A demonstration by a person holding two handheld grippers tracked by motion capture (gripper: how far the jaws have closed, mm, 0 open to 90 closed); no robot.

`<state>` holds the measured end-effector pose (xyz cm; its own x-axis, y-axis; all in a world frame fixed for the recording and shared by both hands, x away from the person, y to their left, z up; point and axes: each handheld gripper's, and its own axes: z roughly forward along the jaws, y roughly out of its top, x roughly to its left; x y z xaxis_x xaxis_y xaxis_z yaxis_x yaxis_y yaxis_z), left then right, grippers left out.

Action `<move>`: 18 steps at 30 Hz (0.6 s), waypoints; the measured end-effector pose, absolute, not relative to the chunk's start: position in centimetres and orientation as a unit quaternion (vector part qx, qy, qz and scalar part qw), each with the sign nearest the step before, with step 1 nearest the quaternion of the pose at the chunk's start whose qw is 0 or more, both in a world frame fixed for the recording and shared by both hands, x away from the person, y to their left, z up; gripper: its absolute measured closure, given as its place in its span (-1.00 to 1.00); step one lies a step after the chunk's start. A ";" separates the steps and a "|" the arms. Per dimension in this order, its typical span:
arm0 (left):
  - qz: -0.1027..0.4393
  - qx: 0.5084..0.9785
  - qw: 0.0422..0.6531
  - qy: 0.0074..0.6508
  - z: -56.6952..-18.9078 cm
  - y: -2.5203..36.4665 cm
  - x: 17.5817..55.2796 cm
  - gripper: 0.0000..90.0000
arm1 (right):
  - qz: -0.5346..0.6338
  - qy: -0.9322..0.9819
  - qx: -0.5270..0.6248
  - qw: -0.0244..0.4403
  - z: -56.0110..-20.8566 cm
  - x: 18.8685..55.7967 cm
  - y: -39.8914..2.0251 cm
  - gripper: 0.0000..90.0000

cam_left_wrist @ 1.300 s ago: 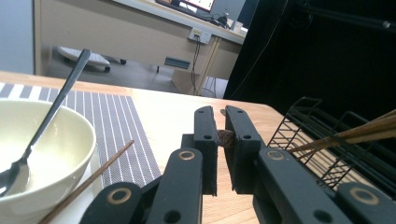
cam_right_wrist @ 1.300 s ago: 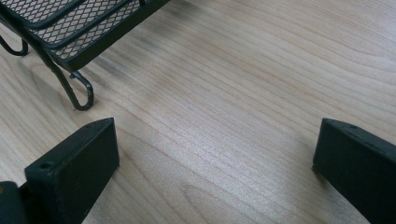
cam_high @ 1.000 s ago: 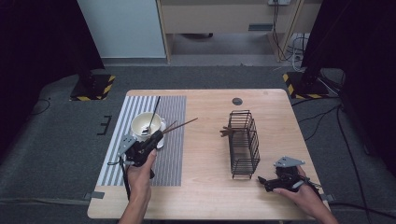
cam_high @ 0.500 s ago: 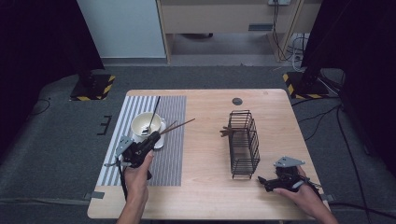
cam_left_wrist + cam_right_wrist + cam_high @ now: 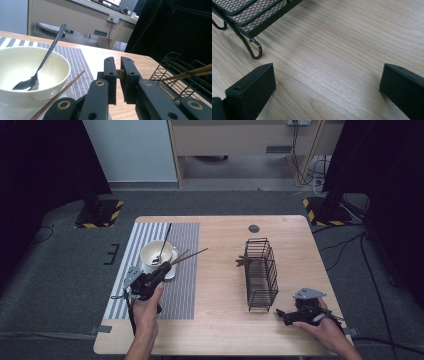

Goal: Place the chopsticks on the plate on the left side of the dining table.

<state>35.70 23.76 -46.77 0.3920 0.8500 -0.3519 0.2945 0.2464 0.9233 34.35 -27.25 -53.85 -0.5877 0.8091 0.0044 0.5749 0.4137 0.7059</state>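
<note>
Wooden table point(image 5: 220, 315): left tool point(image 5: 118, 72) pinches probably a chopstick point(image 5: 192, 254) beside bowl point(image 5: 156, 255); right tool point(image 5: 282, 313) open.

Glossy ceramic-looking bowl point(image 5: 30, 75), wooden chopstick point(image 5: 60, 95)

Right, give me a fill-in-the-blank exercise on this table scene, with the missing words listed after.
1. The left gripper is shut on a brown ____.
2. The spoon rests in the white ____.
3. The right gripper is ____ above bare wood.
4. The bowl stands on a ____ placemat.

Missing words: chopstick; bowl; open; striped
</note>
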 end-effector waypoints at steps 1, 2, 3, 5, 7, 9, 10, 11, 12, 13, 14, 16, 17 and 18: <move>0.229 0.570 0.609 0.502 -46.8 23.9 35.7 0.85 | 0.341 0.823 0.420 0.172 -53.9 34.4 -27.3 -1.00; 0.230 0.568 0.608 0.504 -46.8 24.0 35.6 0.85 | 0.341 0.823 0.420 0.172 -53.9 34.4 -27.2 -1.00; 0.230 0.568 0.608 0.505 -46.7 24.2 35.5 0.85 | 0.341 0.823 0.420 0.172 -53.9 34.4 -27.2 -1.00; 0.233 0.567 0.608 0.505 -46.7 24.5 35.4 0.85 | 0.341 0.823 0.420 0.172 -53.9 34.3 -27.2 -1.00; 0.234 0.564 0.608 0.507 -46.7 24.8 35.3 0.85 | 0.341 0.823 0.420 0.172 -53.9 34.4 -27.2 -1.00; 0.237 0.565 0.606 0.508 -46.7 25.1 35.2 0.85 | 0.341 0.823 0.420 0.172 -53.9 34.4 -27.3 -1.00; 0.238 0.564 0.606 0.509 -46.8 25.3 35.2 0.85 | 0.341 0.823 0.420 0.172 -53.9 34.4 -27.3 -1.00; 0.238 0.563 0.606 0.510 -46.8 25.5 35.1 0.85 | 0.341 0.823 0.421 0.171 -53.9 34.3 -27.2 -1.00; 0.237 0.562 0.607 0.510 -46.8 25.6 35.1 0.85 | 0.341 0.823 0.420 0.172 -53.9 34.4 -27.3 -1.00; 0.238 0.560 0.606 0.512 -46.8 25.7 35.1 0.85 | 0.341 0.823 0.421 0.171 -53.9 34.3 -27.2 -1.00; 0.238 0.560 0.606 0.512 -46.8 25.8 35.0 0.85 | 0.341 0.823 0.420 0.172 -53.9 34.3 -27.2 -1.00; 0.239 0.559 0.606 0.512 -46.8 26.0 35.0 0.85 | 0.341 0.823 0.420 0.172 -53.9 34.4 -27.3 -1.00; 0.241 0.561 0.605 0.512 -46.7 26.1 34.9 0.85 | 0.341 0.823 0.420 0.172 -53.9 34.4 -27.2 -1.00; 0.242 0.563 0.603 0.511 -46.7 26.2 34.9 0.85 | 0.341 0.823 0.420 0.172 -53.9 34.3 -27.2 -1.00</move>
